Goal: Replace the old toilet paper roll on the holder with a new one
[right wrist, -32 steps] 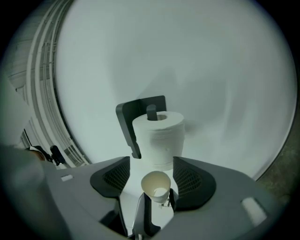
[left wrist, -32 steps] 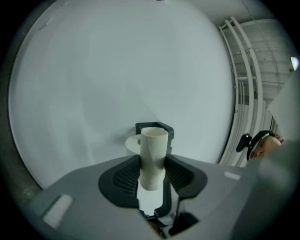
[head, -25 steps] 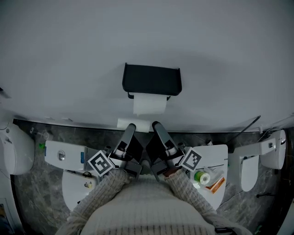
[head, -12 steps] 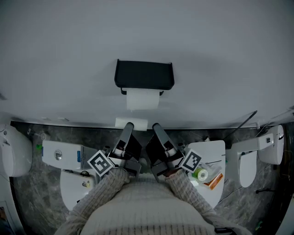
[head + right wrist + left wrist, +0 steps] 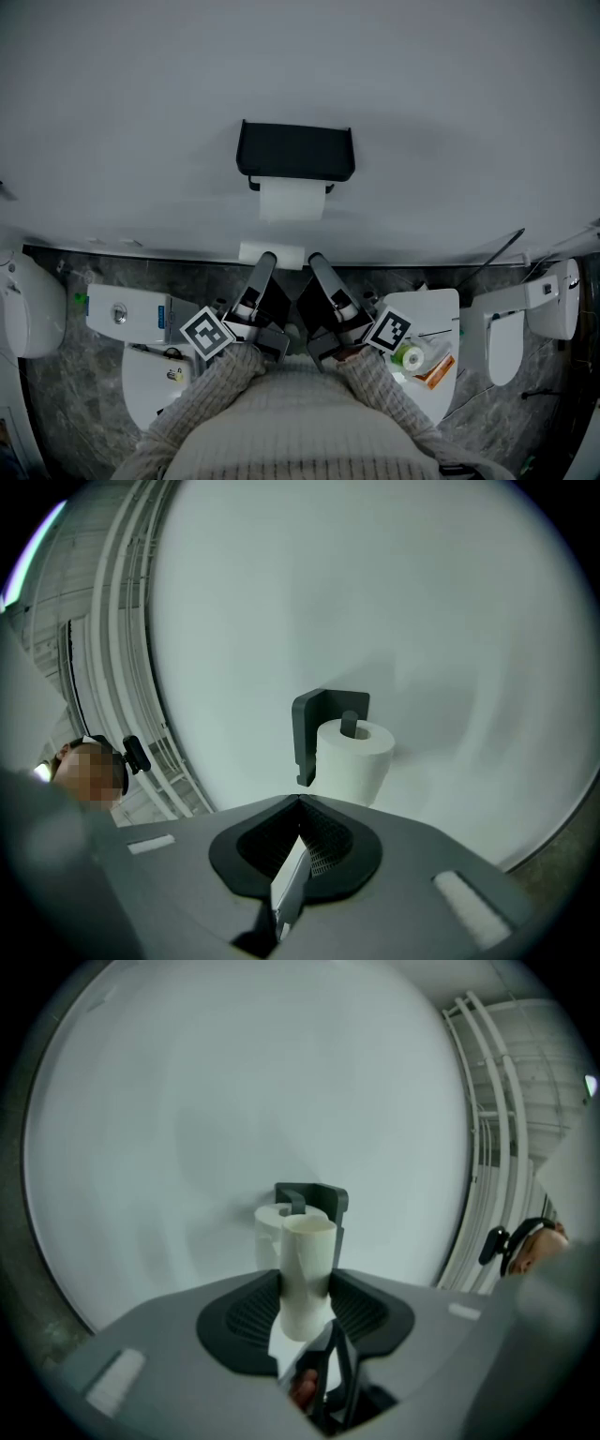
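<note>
Toilet paper roll: mounted under the black holder on the pale wall, at 12 o'clock from both claws in the head view. Long axis from 9 to 3 there, parallel to the wall, full and white. In the right gripper view the same roll stands with its axis nearly 12 to 6, a dark peg poking out of the core at the 12 o'clock end, holder plate at its 9 o'clock side.

White tube: slim, hollow, clamped about mid-length in the left claw. Long axis 9 to 3 in the head view, matching the mounted roll, and at 6 o'clock below it, well apart. Upright in the left gripper view, open end toward 12, ribbed pads pressing on both sides, partly covering the mounted roll behind.

Right claw: closed, nothing gripped, tip just beside the tube's 3 o'clock end; contact not readable. Both claws angled toward 12.

Knitted sleeves at 6 o'clock.
</note>
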A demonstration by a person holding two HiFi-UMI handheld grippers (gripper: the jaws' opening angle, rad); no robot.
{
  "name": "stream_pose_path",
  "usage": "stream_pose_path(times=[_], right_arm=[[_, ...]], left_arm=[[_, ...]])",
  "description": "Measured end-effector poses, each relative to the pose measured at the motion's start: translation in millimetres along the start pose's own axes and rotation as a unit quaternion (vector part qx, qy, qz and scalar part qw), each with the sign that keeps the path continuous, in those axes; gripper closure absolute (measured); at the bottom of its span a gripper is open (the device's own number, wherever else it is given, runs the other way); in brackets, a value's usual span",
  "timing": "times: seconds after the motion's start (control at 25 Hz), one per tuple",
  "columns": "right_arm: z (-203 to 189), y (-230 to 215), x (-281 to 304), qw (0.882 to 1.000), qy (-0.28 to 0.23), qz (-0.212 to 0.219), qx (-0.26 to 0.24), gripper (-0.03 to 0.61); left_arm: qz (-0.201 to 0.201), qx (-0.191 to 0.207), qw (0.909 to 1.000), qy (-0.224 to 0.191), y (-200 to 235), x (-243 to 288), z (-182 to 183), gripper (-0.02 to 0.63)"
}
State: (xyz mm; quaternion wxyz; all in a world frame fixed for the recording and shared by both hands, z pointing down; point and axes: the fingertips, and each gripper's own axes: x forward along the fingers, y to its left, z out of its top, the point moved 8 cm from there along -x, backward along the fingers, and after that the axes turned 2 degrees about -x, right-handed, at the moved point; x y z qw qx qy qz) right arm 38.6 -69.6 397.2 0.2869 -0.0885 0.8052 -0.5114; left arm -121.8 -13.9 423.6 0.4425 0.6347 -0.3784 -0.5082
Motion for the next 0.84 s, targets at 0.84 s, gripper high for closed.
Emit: stream_pose_path(times=[0.84], right_arm=[[2.4, -5.0, -6.7, 0.999, 0.007, -0.039, 0.005, 0.578]], left_arm=[[0.016, 0.028, 0.9995, 0.006, -7.6, -3.0, -1.1, 0.457]])
